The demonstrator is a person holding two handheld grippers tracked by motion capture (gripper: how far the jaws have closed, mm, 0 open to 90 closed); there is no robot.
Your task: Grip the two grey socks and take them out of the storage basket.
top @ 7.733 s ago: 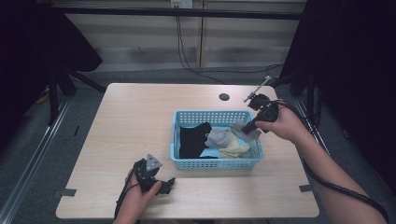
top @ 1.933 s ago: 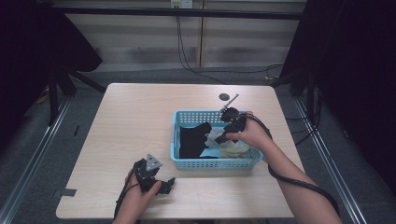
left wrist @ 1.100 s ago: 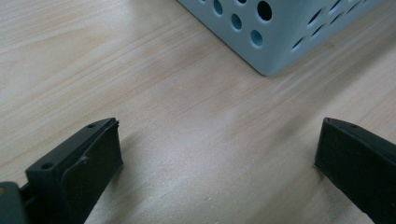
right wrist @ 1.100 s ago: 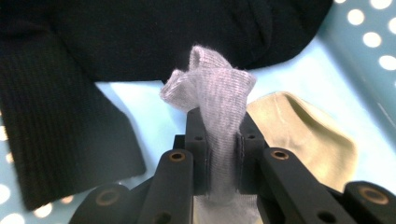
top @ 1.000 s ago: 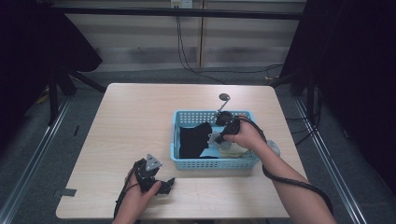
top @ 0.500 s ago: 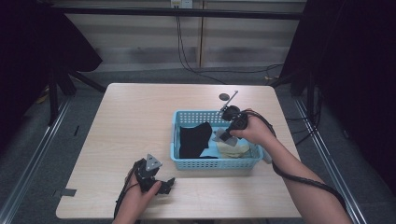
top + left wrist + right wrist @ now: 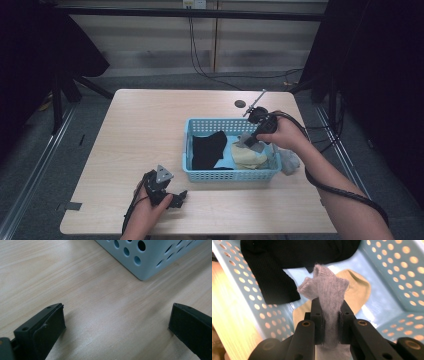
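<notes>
Grey sock [image 7: 325, 290] is pinched between the closed jaws of the right gripper [image 7: 329, 322], held above the blue basket [image 7: 200, 172]; its free end is directed forward along the jaw axis, over the black sock [image 7: 277, 277] and yellow sock [image 7: 359, 293]. Left gripper [image 7: 116, 322] is rested open on the counter [image 7: 100, 302], beside the basket's near corner, well apart from the grey sock.

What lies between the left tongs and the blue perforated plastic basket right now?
Only bare wooden tabletop. In the left gripper view, the left tongs stand open over plain wood, and the blue perforated plastic basket corner sits apart beyond them.
</notes>
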